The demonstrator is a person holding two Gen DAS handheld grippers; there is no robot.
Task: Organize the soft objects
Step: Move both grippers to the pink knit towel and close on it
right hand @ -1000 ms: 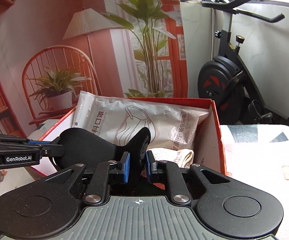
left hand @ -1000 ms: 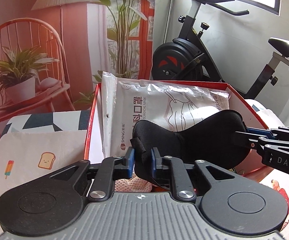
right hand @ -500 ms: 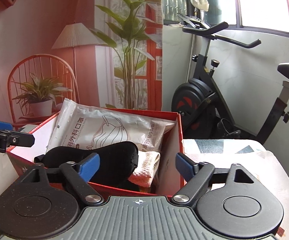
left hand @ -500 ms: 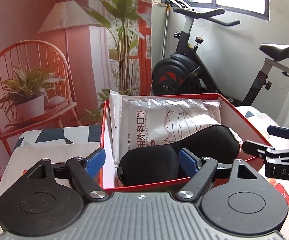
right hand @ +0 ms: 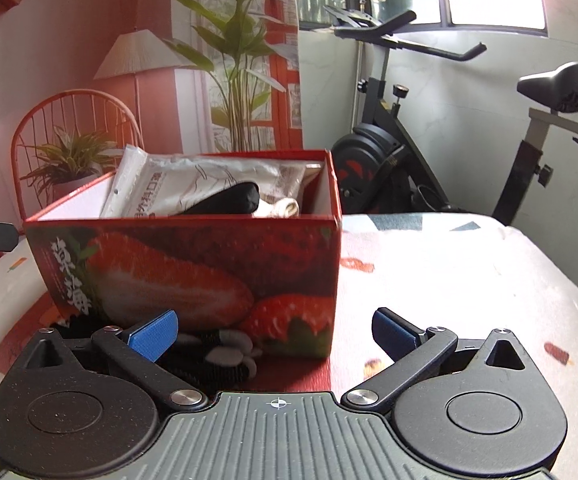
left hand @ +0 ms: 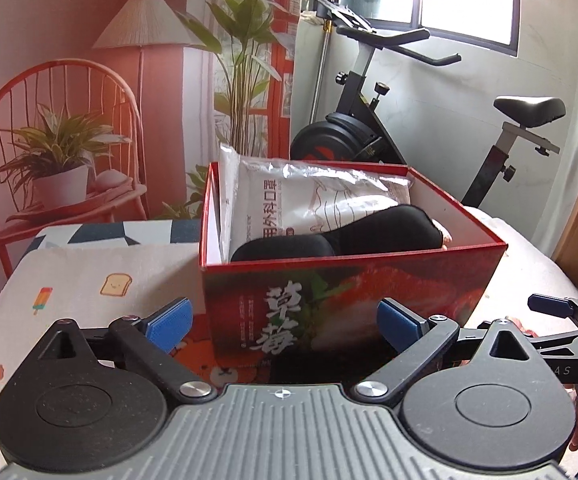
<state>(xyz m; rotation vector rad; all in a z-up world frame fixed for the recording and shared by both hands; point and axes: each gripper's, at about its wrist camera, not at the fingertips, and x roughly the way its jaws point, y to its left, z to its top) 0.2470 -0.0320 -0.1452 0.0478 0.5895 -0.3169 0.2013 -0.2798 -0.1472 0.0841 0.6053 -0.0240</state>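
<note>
Behind a table spread with a cartoon-print cloth (left hand: 89, 276) stood an exercise bike (right hand: 389, 152) and a plant-and-lamp backdrop. On the cloth sat the red strawberry box (left hand: 349, 288), and in it lay the black eye mask (left hand: 341, 236), resting against a white packet of face masks (left hand: 309, 196) beside a rolled pale cloth (right hand: 281, 208). Both the left gripper (left hand: 285, 320) and the right gripper (right hand: 275, 330) were short of the box, their jaws opening wide with nothing between them.
</note>
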